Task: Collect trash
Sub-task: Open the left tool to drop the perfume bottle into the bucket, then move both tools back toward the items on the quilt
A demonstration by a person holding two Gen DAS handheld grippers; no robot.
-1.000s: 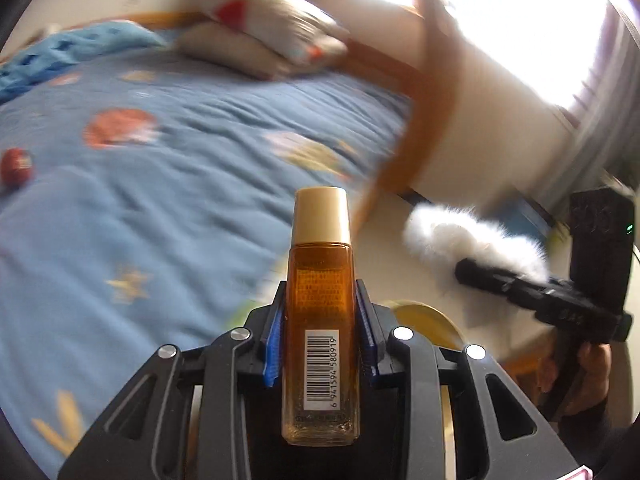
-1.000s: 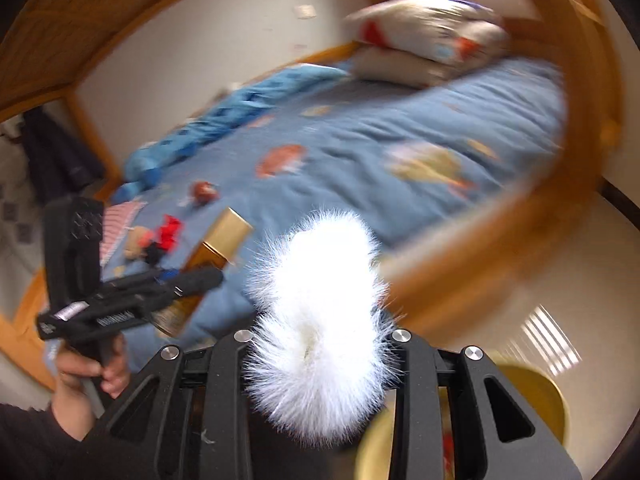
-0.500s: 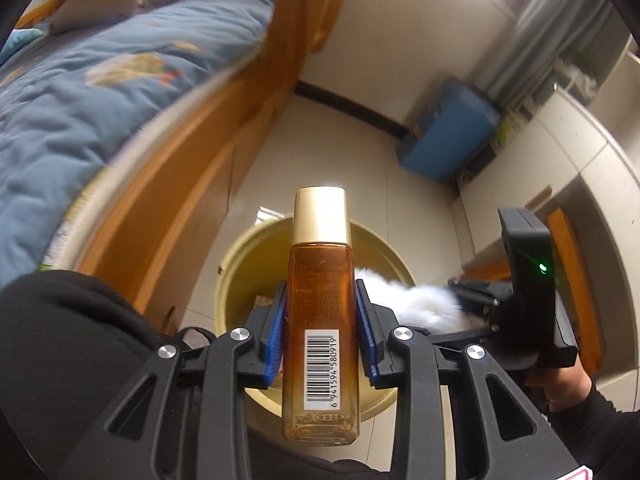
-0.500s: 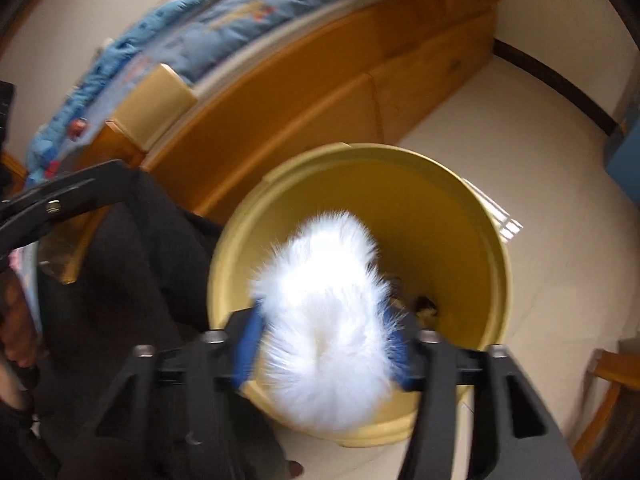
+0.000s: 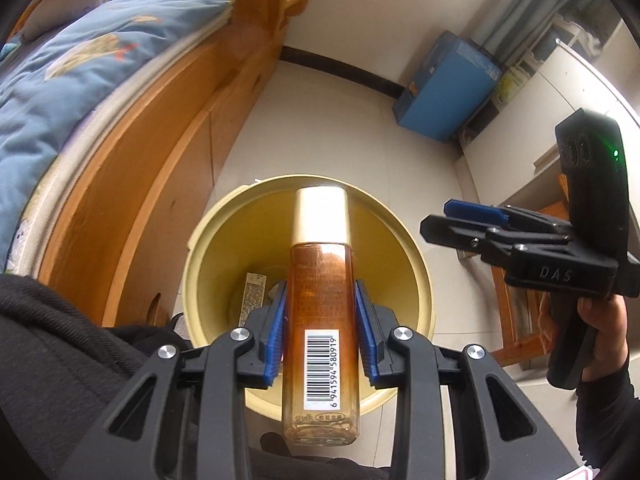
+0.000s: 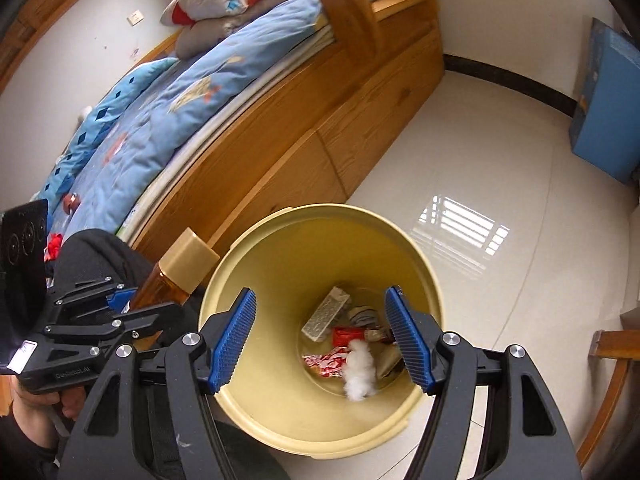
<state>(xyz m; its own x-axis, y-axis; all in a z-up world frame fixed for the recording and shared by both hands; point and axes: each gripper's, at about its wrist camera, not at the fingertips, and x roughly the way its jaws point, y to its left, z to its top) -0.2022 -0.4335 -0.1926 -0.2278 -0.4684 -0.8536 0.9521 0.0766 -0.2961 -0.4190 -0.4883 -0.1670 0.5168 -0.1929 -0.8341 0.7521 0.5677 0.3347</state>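
bottle hides bin floor — rim cropped

Barcode 6941594580919 on amber bottle; "DAS" on right gripper.

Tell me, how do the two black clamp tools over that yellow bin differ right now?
The left gripper is shut on an amber bottle with a gold cap; the right gripper is open and holds nothing. The left gripper's blue pads press the bottle's sides; the right gripper's pads stand wide apart, with the white fluffy piece lying in the yellow bin among wrappers. Both point down toward the bin.
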